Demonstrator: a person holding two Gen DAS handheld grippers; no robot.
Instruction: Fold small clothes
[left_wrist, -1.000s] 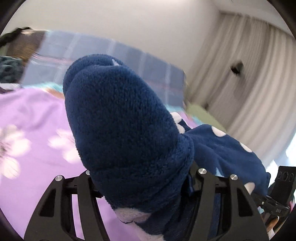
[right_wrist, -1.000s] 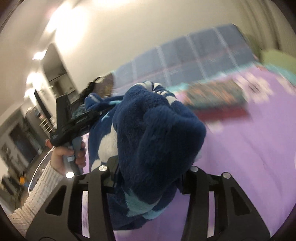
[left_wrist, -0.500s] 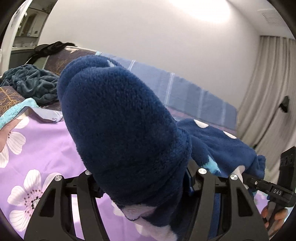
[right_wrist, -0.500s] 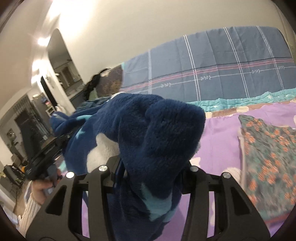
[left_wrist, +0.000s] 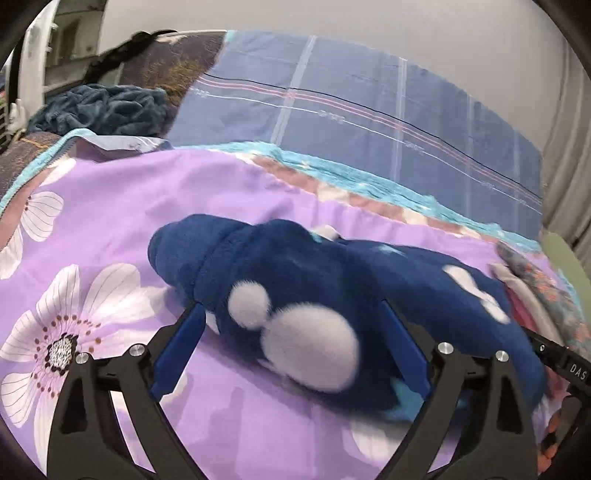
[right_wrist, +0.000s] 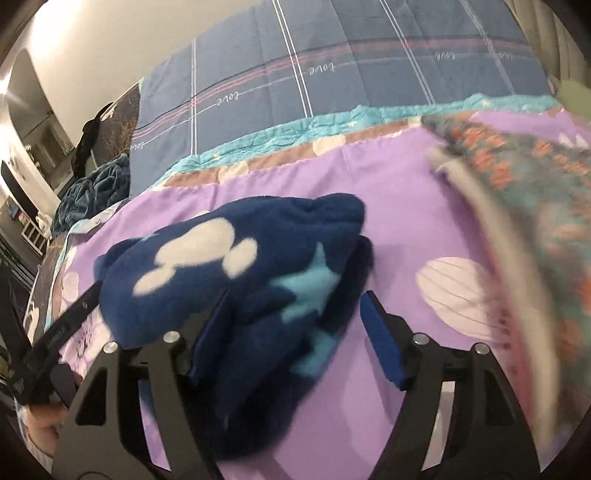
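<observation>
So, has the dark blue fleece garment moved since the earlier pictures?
Yes. The fleece garment has come down from against the wall onto the purple sheet, below the plaid quilt.

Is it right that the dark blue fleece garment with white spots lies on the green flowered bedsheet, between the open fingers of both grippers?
Not quite: the bedsheet is purple with white flowers, not green, as both wrist views show. The rest holds. The dark blue fleece garment lies on it, and the left gripper and right gripper stand open around it; their jaws have just been opening.
</observation>
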